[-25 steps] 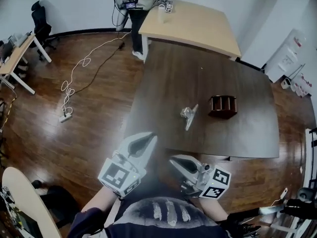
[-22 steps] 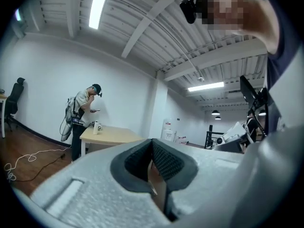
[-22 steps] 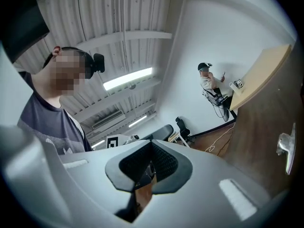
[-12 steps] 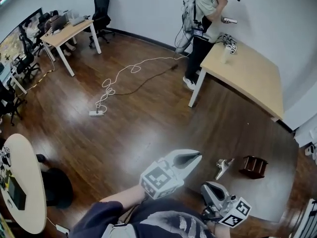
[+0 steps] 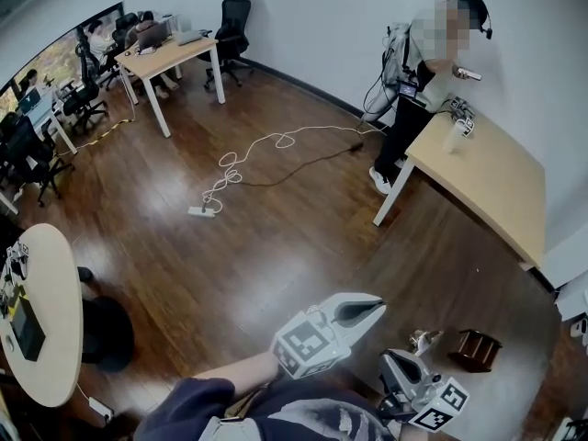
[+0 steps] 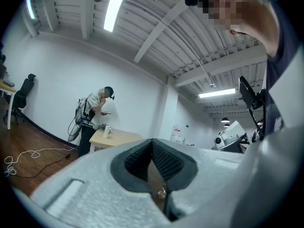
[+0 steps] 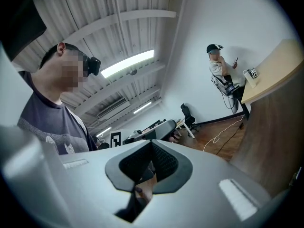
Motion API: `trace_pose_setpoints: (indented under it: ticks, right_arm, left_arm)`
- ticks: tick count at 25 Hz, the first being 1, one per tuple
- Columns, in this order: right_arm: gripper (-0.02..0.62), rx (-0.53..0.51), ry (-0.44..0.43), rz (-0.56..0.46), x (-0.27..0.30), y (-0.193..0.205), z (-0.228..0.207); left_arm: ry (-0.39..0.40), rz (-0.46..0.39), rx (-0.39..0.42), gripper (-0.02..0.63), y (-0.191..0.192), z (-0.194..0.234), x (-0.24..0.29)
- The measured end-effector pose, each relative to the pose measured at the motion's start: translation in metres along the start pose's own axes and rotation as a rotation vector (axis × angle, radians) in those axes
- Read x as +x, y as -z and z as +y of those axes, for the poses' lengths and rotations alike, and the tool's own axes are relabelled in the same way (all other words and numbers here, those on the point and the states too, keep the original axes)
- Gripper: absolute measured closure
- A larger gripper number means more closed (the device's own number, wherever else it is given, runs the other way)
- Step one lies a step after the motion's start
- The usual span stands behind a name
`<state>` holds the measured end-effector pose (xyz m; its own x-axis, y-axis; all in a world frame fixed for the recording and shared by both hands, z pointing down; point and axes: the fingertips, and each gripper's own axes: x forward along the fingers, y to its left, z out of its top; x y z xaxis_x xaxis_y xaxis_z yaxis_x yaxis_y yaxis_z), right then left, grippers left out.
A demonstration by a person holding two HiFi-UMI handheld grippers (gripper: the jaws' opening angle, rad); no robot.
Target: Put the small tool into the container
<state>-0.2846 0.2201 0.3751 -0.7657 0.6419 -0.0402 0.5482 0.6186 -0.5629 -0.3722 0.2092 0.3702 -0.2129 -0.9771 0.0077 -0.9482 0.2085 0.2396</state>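
Since the earlier frames, the head view has swung away from the dark table (image 5: 501, 288). Its top, a second ago in the middle of the picture, now fills only the lower right corner, and the open floor takes up the middle. Both grippers sit lower and further right in the picture than before.

Small tool (image 5: 423, 341): a little piece of bright, silvery metal with an uneven outline, lying flat on the dark table top. It is too small here for finer detail. It lies free, just beyond the tip of the right gripper (image 5: 387, 357), and neither gripper touches it.

Container (image 5: 475, 349): a dark reddish-brown box standing on the same table just to the right of the tool, near it but apart from it.

Left gripper (image 5: 377, 304): held level in front of the person, jaws clenched together with nothing between the ribbed pads, as the left gripper view (image 6: 152, 142) shows.

Right gripper, seen in its own view (image 7: 152, 145): jaws likewise closed on nothing.

Background: a light wooden table (image 5: 491, 177) adjoining the dark one, a person (image 5: 418, 72) standing at its far end, and a white cable (image 5: 266, 150) trailing over the wood floor (image 5: 230, 246).
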Motion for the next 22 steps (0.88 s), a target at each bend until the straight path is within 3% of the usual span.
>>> trace_pose_setpoints:
  ticks: [7,15,18,22]
  right_arm:
    - [0.604,0.011,-0.032,-0.014,-0.031,-0.019,-0.013]
    - [0.604,0.037,-0.032,-0.081,-0.123,-0.045,-0.04]
    - [0.604,0.054,-0.027,-0.106,-0.163,-0.049,-0.055]
    - [0.604,0.054,-0.035,-0.128,-0.212,-0.054,-0.066]
  left_arm:
    - [-0.032,0.019,0.018,0.603,-0.001,-0.018,0.029]
    - [-0.001,0.034,0.004,0.603,0.006,-0.086,0.105]
    - [0.022,0.052,0.002,0.603,0.021,-0.114,0.134]
    - [-0.017,0.11,0.005,0.603,0.046,-0.137,0.162]
